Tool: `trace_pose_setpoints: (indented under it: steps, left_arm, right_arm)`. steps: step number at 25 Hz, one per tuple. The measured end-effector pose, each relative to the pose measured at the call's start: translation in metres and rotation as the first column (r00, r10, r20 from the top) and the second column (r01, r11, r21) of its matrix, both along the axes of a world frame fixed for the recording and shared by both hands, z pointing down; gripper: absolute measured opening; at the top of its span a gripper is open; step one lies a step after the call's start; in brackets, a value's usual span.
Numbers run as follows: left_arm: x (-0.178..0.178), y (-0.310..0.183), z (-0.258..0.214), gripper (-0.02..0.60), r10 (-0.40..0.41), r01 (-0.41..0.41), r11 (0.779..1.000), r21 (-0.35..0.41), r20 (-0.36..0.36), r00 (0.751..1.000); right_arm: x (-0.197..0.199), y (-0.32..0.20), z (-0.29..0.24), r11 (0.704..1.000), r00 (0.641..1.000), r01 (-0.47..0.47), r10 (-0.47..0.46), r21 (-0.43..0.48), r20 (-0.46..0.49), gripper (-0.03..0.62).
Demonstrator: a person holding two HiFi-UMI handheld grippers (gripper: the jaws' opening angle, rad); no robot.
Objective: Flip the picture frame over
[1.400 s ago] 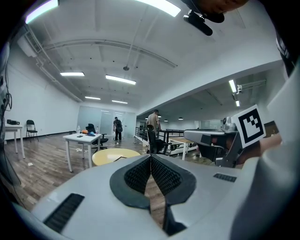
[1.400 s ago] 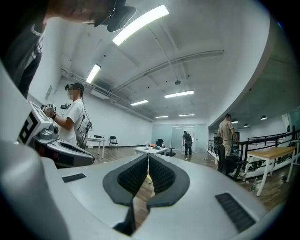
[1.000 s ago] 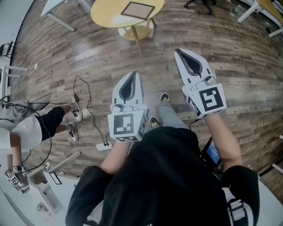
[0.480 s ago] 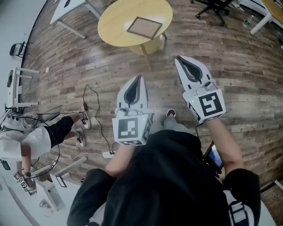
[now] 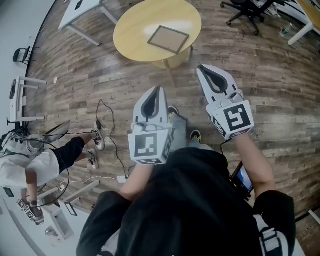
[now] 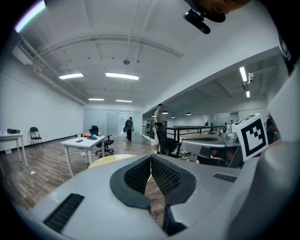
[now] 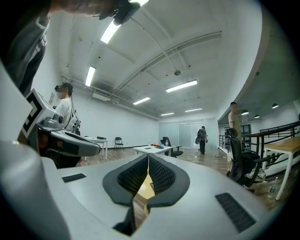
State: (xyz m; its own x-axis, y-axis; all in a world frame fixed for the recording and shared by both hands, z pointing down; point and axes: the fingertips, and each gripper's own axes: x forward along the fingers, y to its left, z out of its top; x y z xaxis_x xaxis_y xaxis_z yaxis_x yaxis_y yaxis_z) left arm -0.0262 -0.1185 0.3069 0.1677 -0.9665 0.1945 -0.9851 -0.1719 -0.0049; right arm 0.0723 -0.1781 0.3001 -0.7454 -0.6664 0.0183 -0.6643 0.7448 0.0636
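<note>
- Lying flat on the round yellow surface (image 5: 132, 30), the picture frame (image 5: 168, 39) shows a brown panel inside a thin pale border; it sits turned at an angle, right of the top's middle and near the edge that faces the wearer; nothing touches it.
- Both grippers hang in the air over the wooden floor (image 5: 280, 90), well apart from the frame, tips aimed toward the surface.
- The left gripper (image 5: 158, 89) has its jaws clenched together; the left gripper view shows the ribbed pads meeting with nothing between them, and a strip of the yellow top just past the tip.
- The right gripper (image 5: 200, 67) reaches nearer the surface than the left; its jaws are likewise pressed together and empty; in the right gripper view a sliver of the yellow top shows through the gap under the pads.
- The wearer's 2 shoes (image 5: 172, 111) stand on the floor between the grippers.
- Another person (image 5: 35, 165) sits at the left edge, legs stretched out; cables (image 5: 107, 125) trail over the floor beside their feet.
- Beyond the round top, a black office chair (image 5: 245, 10) stands at the upper right and a white surface (image 5: 82, 7) at the upper left.
</note>
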Motion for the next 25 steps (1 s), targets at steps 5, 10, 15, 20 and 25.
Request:
trace_pose_setpoints:
  steps: [5, 10, 15, 20, 25]
  left_arm:
    - [-0.027, -0.048, 0.006, 0.023, 0.009, -0.009, 1.000, -0.001, -0.005, 1.000]
    - [-0.059, -0.107, 0.006, 0.023, 0.029, -0.029, 1.000, 0.002, -0.016, 0.999]
    - [-0.091, -0.162, 0.002, 0.023, 0.057, -0.057, 0.998, 0.021, -0.007, 0.998]
    - [-0.128, -0.194, 0.002, 0.023, 0.077, -0.076, 0.996, 0.040, -0.024, 0.997]
    - [-0.162, -0.222, 0.008, 0.023, 0.077, -0.075, 0.995, 0.061, -0.025, 0.997]
  right_arm:
    - [-0.031, -0.039, 0.007, 1.000, 0.999, 0.012, -0.012, 0.010, -0.050, 0.019]
    - [-0.057, -0.092, 0.012, 1.000, 0.994, -0.002, 0.003, 0.018, -0.105, 0.019]
    - [-0.088, -0.142, 0.009, 0.999, 0.991, -0.022, 0.025, 0.025, -0.131, 0.020]
    - [-0.128, -0.168, 0.012, 0.999, 0.981, 0.008, 0.000, 0.042, -0.195, 0.019]
    - [-0.160, -0.195, 0.016, 0.997, 0.966, 0.043, -0.024, 0.070, -0.258, 0.019]
